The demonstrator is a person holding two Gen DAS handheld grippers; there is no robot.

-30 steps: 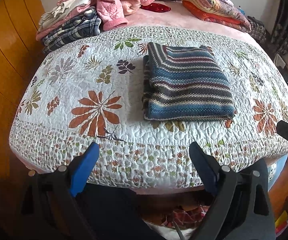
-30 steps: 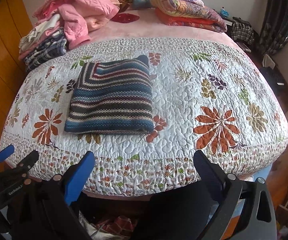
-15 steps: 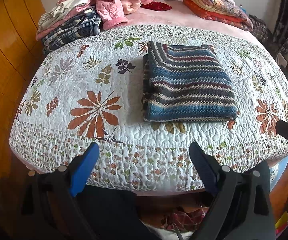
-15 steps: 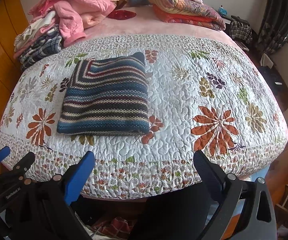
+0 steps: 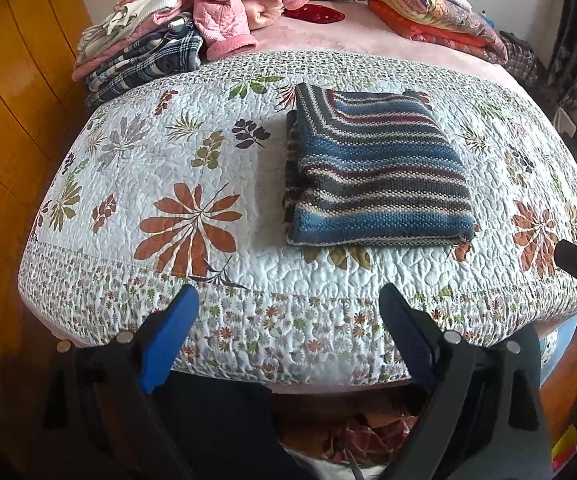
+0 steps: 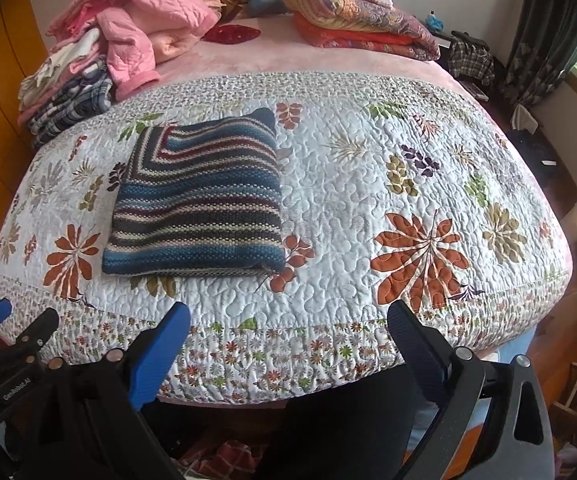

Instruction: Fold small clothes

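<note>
A striped knit sweater [image 5: 376,172] is lying folded into a neat, thick rectangle on the floral quilt [image 5: 160,168] that is covering the near part of the bed, closer to the person's left than to the middle of the spread. Both tools are hanging back off the foot of the bed: the left gripper [image 5: 288,312] is standing wide open with nothing between its blue pads, and the right gripper [image 6: 288,326] is likewise spread wide and empty, well short of the garment. Judging by how square the bundle is sitting, this piece is looking finished, so the step in hand is probably a matter of moving it aside or fetching the next one from the pile of clothes [image 6: 88,68] heaped at the far left corner. To do that well, the person is best sliding one lower finger under the thick folded edge nearest them and pinching through all the layers at once, since a grip on the top layer alone is likely to peel the fold open. Taking two corners together, one per gripper, is likely to be keeping the rectangle flat while it is travelling. The knit is looking soft and heavy, so a slow lift is seeming wiser than a quick pull.
</note>
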